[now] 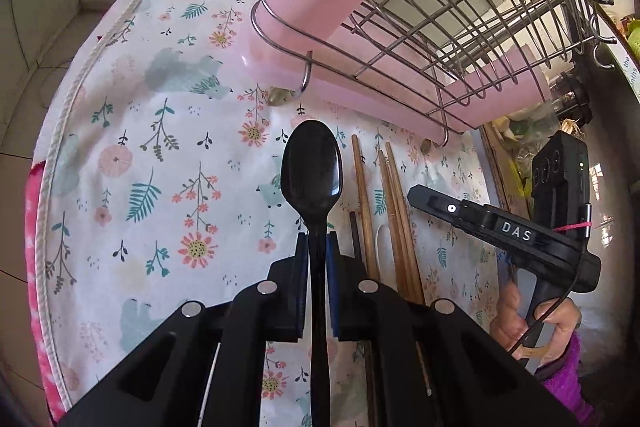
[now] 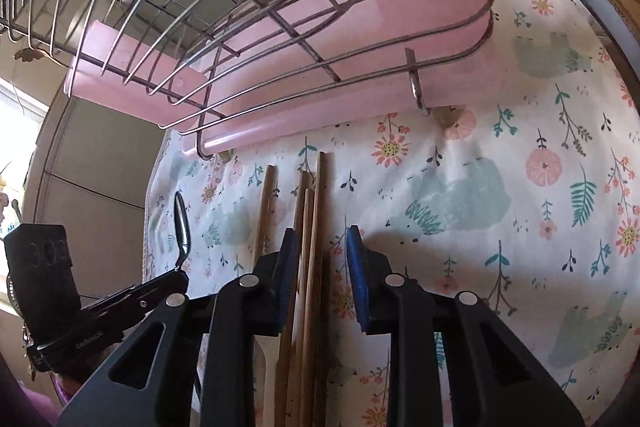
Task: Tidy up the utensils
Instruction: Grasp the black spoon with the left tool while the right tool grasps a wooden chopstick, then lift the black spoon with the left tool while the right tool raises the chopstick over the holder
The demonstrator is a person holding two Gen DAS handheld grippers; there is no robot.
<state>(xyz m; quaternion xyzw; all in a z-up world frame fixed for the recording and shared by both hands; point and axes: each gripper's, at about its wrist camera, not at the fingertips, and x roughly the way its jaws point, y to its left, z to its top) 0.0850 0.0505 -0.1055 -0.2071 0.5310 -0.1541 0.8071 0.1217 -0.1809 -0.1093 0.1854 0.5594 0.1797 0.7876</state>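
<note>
My left gripper (image 1: 318, 247) is shut on a black plastic spoon (image 1: 312, 163), bowl pointing forward, held above the floral cloth (image 1: 132, 155). Several wooden chopsticks (image 1: 394, 211) lie on the cloth just right of it, with a white utensil (image 1: 383, 239) partly hidden among them. My right gripper (image 2: 322, 247) is open and empty, its jaws standing over the chopsticks (image 2: 308, 227), which run between and beside the blue pads. The left gripper with the spoon seen edge-on (image 2: 182, 227) shows at the left of the right wrist view. The right gripper shows at the right of the left wrist view (image 1: 416, 193).
A wire dish rack (image 1: 440, 27) on a pink tray (image 1: 360, 95) stands at the far edge of the cloth, also seen in the right wrist view (image 2: 240, 39). Its feet rest on the cloth. A cardboard box (image 1: 504, 163) sits at the right. A pink towel (image 1: 32, 227) lies under the cloth's left edge.
</note>
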